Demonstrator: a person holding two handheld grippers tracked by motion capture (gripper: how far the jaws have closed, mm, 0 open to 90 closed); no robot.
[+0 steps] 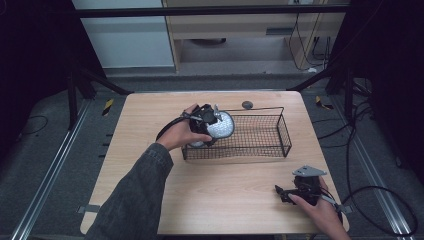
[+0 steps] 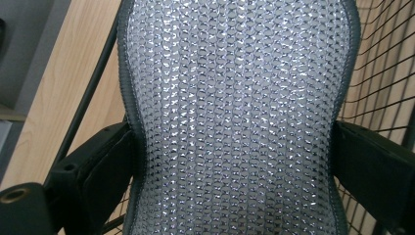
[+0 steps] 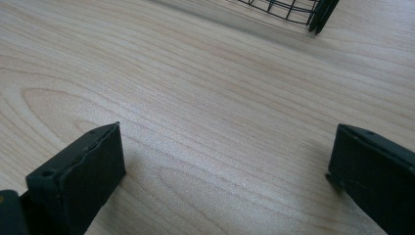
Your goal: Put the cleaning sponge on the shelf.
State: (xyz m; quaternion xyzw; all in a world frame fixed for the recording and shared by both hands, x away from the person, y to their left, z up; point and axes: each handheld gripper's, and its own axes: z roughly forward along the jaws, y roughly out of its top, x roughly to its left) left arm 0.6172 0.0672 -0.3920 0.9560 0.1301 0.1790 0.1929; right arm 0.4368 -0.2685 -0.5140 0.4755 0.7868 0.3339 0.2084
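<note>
1. The worktop [image 1: 215,200] is a pale wood-grain slab with rounded corners, and most of its near half is bare.
2. The wire basket [image 1: 260,145] is a long black mesh box with an open top. It stands right of centre on the far half, and its long axis runs left to right.
3. The silvery mesh pad [image 1: 220,125] is a rounded piece of shiny knit fabric: rows of small glinting loops with a dark stitched hem. In the high view it sits at the basket's left end, over the rim and tilted up on edge, with its bright face turned near and right. In the left gripper view its long axis runs straight away from the camera between the fingers, and its sides pinch in to a waist where they press.
4. The left gripper [image 1: 205,122] is held at the basket's left end. Its black fingers [image 2: 98,166] are clamped on the pad from both sides.
5. The right gripper [image 1: 287,192] rests low at the near right corner of the worktop, well apart from the basket and pointing left. Its blunt, matt black fingers [image 3: 83,171] are spread wide, with bare wood between them.
6. A small dark round disc [image 1: 247,104] lies on the worktop just beyond the basket's far rim.
</note>
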